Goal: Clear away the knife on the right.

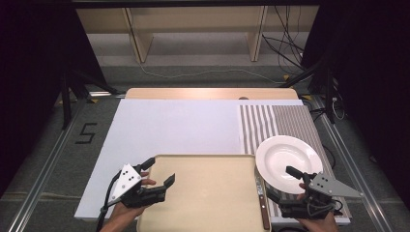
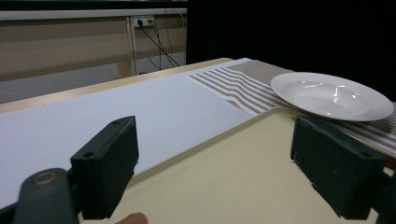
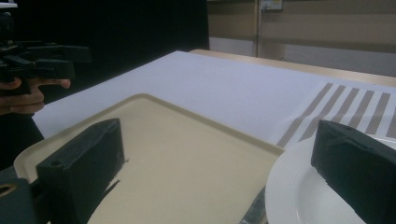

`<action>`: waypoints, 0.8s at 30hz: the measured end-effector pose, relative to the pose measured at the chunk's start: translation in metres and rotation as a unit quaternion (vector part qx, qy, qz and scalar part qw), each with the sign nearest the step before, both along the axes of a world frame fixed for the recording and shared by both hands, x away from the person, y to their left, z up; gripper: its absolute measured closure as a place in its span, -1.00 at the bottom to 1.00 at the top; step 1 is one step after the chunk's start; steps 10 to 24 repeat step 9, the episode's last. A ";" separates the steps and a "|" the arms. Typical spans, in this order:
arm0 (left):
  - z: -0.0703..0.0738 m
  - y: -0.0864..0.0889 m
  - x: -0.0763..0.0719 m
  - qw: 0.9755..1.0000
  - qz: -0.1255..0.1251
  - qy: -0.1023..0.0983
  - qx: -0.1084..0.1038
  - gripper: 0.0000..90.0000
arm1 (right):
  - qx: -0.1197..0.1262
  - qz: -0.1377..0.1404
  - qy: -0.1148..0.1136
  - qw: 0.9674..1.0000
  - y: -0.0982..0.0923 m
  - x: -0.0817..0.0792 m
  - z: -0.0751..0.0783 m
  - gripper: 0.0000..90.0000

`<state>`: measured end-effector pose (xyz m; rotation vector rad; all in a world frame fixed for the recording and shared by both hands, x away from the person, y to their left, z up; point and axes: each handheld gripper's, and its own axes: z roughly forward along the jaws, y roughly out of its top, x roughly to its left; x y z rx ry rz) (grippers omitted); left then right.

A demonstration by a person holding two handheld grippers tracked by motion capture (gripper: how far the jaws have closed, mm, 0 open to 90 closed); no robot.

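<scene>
Desk (image 1: 159, 125), white-covered: tray (image 1: 208, 193) flanked by left tool (image 1: 157, 176), agape, empty; right tool (image 1: 290, 186), spread wide, apparently straddling plate (image 1: 285, 154) rim for lifting.

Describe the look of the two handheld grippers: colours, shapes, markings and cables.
Both are black, with two blocky, squared jaws. The left gripper carries a pale grey three-cornered plate marked with several dark dots, and a dark cable trails from it. The right gripper has a similar grey plate with fewer dots and thin wires bunched under it. No sleeves are visible.
</scene>
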<state>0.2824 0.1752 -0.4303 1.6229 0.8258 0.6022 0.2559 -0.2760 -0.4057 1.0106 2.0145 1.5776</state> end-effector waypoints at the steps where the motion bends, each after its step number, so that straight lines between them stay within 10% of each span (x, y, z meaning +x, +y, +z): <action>1: 0.000 0.000 0.000 1.000 0.000 0.000 0.000 -0.67 | -0.001 0.000 0.000 1.000 0.000 0.000 0.000 -0.92; 24: 0.000 0.000 0.000 1.000 0.000 0.000 0.000 -0.67 | -0.004 0.002 0.000 1.000 0.001 0.001 -0.001 -0.92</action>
